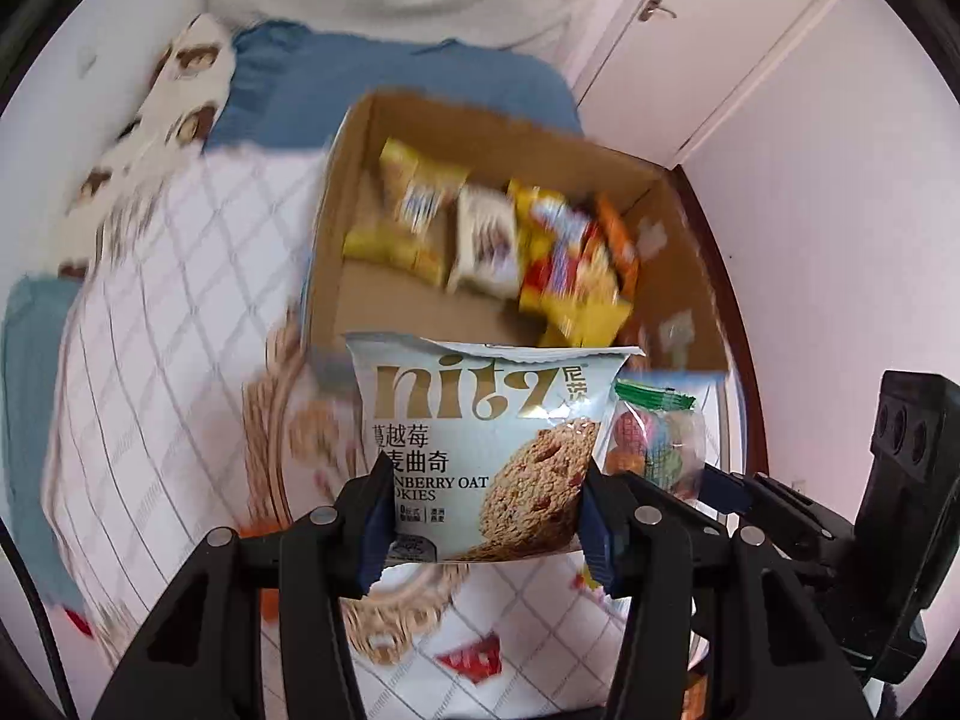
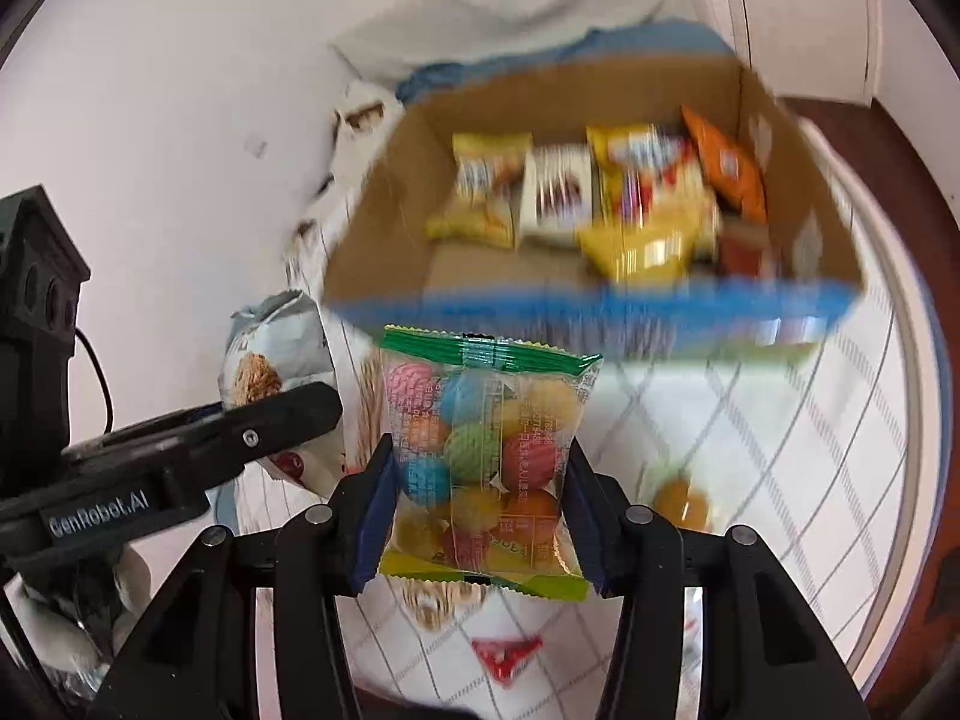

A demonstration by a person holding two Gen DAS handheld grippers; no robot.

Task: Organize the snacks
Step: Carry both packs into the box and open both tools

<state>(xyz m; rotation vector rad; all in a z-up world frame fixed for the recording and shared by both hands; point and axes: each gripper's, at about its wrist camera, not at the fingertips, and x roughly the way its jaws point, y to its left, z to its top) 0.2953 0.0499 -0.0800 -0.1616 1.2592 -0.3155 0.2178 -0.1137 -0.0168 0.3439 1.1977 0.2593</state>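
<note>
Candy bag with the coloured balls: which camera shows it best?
Right wrist: the candy bag fills the centre, whole, clamped between the right jaws. Left wrist shows candy bag only partly, at the edge beside the cookie pack.

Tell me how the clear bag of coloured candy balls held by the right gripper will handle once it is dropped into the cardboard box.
The candy bag is thin clear film, so it will probably flop, not stand. The round balls inside look loose and may shift. Its glossy wrapper could slide against the snack packets in the cardboard box. The right gripper pinches it only at the sides.
</note>
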